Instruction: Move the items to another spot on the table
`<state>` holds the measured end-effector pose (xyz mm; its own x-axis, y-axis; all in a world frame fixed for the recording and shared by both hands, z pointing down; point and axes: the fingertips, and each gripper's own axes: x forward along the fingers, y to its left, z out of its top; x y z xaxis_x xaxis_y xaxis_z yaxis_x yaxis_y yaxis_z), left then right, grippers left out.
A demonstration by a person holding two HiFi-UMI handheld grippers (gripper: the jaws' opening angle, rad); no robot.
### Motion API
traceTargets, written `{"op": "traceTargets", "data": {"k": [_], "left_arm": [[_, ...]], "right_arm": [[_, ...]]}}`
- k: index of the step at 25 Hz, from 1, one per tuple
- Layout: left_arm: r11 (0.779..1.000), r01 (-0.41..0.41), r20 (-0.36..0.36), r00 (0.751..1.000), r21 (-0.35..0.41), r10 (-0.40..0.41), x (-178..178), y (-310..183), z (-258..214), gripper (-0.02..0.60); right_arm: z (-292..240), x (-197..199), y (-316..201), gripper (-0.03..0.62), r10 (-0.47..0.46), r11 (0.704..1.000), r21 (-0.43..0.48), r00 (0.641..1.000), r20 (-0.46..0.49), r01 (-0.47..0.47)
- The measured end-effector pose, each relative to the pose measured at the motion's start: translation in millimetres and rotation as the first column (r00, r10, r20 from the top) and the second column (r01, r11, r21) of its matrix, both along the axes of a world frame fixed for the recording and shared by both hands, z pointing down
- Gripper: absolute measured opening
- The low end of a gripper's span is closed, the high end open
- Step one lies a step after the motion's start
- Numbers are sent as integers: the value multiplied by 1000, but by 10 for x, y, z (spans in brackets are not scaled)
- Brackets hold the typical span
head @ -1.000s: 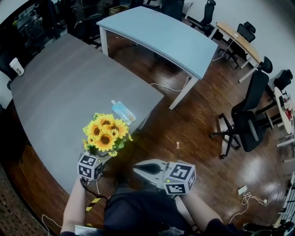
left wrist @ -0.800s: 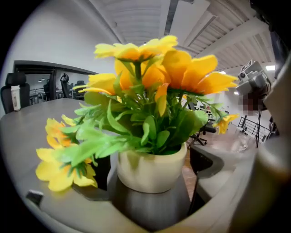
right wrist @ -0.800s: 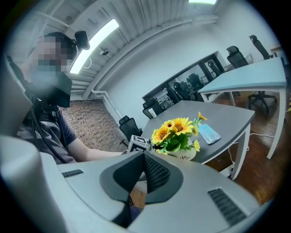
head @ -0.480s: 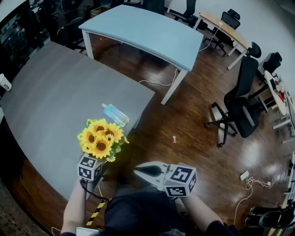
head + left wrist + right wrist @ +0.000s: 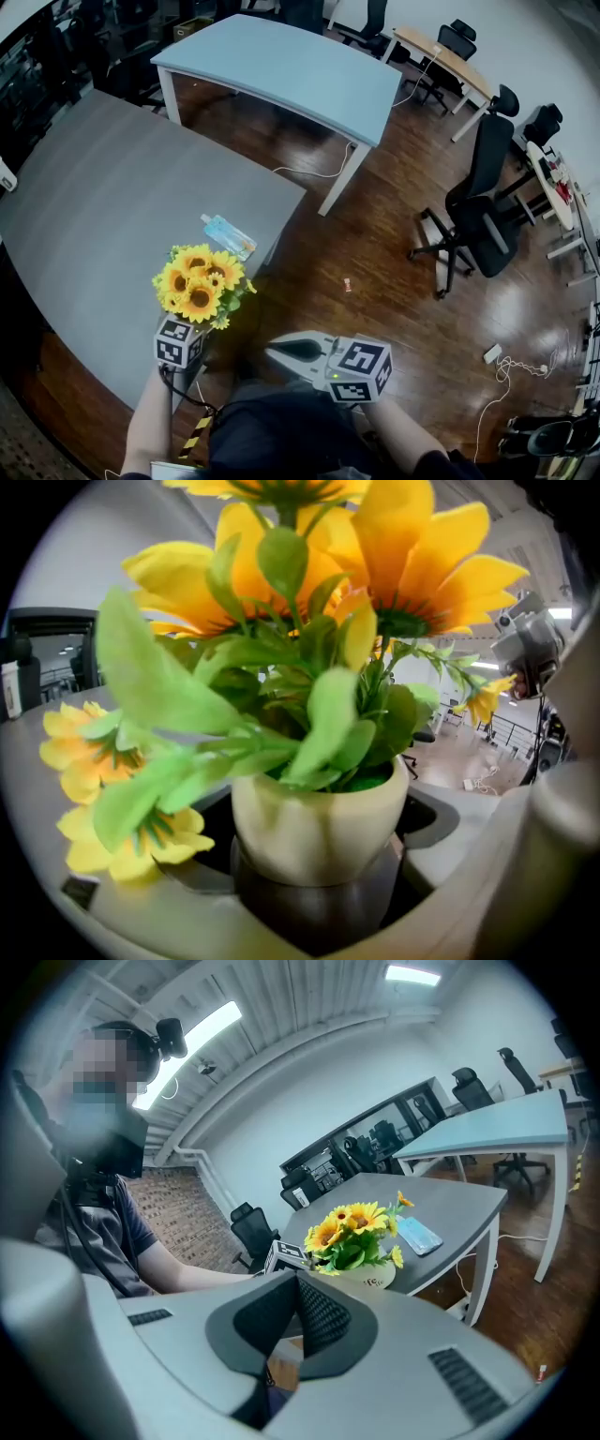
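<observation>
Head view: the left gripper (image 5: 187,330) sits at about 7 o'clock in the frame, over the near edge of the grey table (image 5: 94,197). Its jaws are tucked under the blooms of the sunflower pot (image 5: 198,286), which it grips low down. A flat blue packet (image 5: 228,236) lies on the table at 1 o'clock from the flowers, near but apart. The right gripper (image 5: 278,350) hangs off the table at 4 o'clock from the pot, above the wooden floor (image 5: 375,272), its jaws pressed together with nothing between them. A blue table (image 5: 281,70) stands at 12 o'clock and an office chair (image 5: 483,216) at 3 o'clock

Left gripper view: the sunflower pot (image 5: 319,822) fills the gap between the two jaws, which clamp it from 9 and 3 o'clock. Green leaves and yellow petals spread up toward 12 o'clock

Right gripper view: the right gripper (image 5: 300,1312) has its jaws meeting at the centre, empty. Past their tips at 1 o'clock the sunflower pot (image 5: 370,1279) is at the table's near end, the left gripper (image 5: 286,1255) at its 9 o'clock and the packet (image 5: 419,1235) at its 2 o'clock. Whether the pot's base touches the tabletop cannot be told
</observation>
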<state>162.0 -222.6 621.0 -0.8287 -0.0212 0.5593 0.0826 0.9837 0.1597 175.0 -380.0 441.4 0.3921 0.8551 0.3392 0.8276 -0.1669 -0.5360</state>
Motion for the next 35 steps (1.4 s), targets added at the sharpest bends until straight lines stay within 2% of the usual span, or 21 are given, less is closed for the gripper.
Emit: {"op": "traceTargets", "data": {"k": [2, 4, 6, 14, 24, 25, 27, 29, 32, 35], "left_arm": [[997, 22, 22, 999, 79, -24, 42, 18, -13, 518], [984, 46, 45, 997, 174, -55, 98, 16, -79, 514], [971, 59, 56, 996, 231, -74, 164, 2, -126, 512], [939, 55, 68, 994, 340, -83, 390, -204, -183, 508], [886, -1, 74, 997, 463, -37, 789, -401, -215, 506], [880, -8, 75, 997, 474, -31, 827, -423, -222, 506], [863, -20, 84, 996, 505, -26, 894, -471, -256, 506], [838, -41, 109, 994, 545, -23, 949, -525, -333, 506], [809, -110, 172, 985, 577, 11, 968, -650, -554, 506], [804, -212, 242, 966, 555, 87, 908, -778, -875, 506]], "right_arm": [[-34, 31, 16, 8, 1, 1000, -15, 1000, -1, -1], [-52, 47, 38, 8, 5, 1000, -25, 1000, 0, -5], [-51, 55, 42, 8, 6, 1000, -26, 1000, 1, -6], [56, 153, 68, 8, -36, 999, -25, 999, -10, 35], [577, 185, 321, 12, -172, 983, 71, 985, 7, 171], [629, 199, 356, 34, -194, 978, 81, 981, -5, 194], [742, 272, 412, 280, -256, 959, 110, 966, -47, 260], [843, 362, 475, 389, -310, 938, 135, 946, -89, 320], [847, 415, 571, 428, -356, 920, 129, 928, -113, 369], [629, 334, 620, 454, -361, 924, 77, 922, -140, 373]]}}
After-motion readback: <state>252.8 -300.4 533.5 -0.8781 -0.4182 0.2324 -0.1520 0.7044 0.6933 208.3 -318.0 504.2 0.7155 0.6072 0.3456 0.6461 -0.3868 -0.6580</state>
